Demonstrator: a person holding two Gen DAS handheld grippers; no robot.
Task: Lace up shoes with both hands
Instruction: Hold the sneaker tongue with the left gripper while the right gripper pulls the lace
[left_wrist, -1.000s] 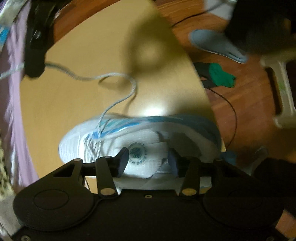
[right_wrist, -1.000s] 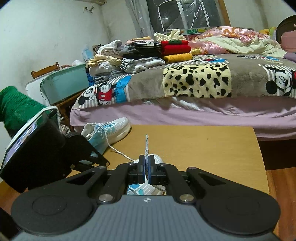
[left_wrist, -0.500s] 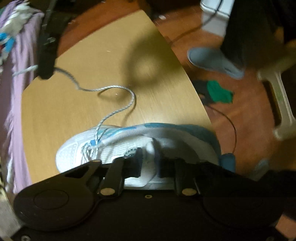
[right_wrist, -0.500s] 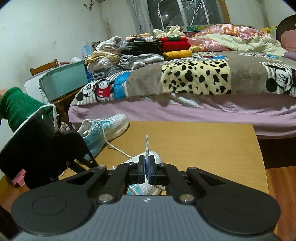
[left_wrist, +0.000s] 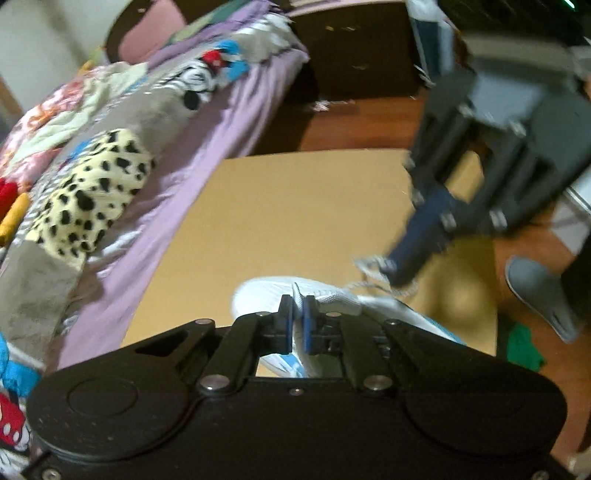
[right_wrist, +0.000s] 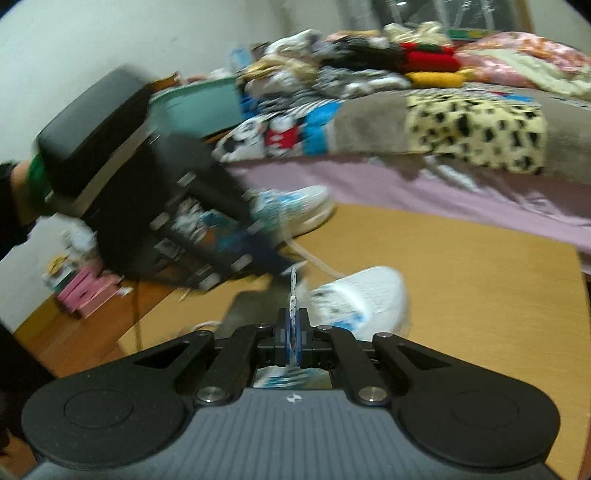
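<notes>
A white and blue shoe (left_wrist: 258, 295) lies on the tan table (left_wrist: 295, 206), just ahead of my left gripper (left_wrist: 297, 325). That gripper is shut on the shoe's white tongue (left_wrist: 298, 295), which shows as a strip between the pads. My right gripper (right_wrist: 293, 332) is shut on the grey-white lace (right_wrist: 293, 291), whose end stands up from the pads. The same shoe (right_wrist: 362, 299) lies right in front of it. In the left wrist view the right gripper (left_wrist: 400, 273) hangs over the shoe's right side with the lace (left_wrist: 369, 264) trailing from it. Both views are blurred.
A second white and blue shoe (right_wrist: 295, 206) sits at the table's far edge by the bed (right_wrist: 406, 184), which has a purple sheet and piled clothes. On the wooden floor lie a grey slipper (left_wrist: 535, 295) and green cloth (left_wrist: 521, 347). Pink boxes (right_wrist: 85, 291) stand left.
My left gripper closed on the shoe's tongue, then rose and rolled, so its view swung from the floor side toward the bed. The right gripper drew closer to the shoe, still pinching the lace.
</notes>
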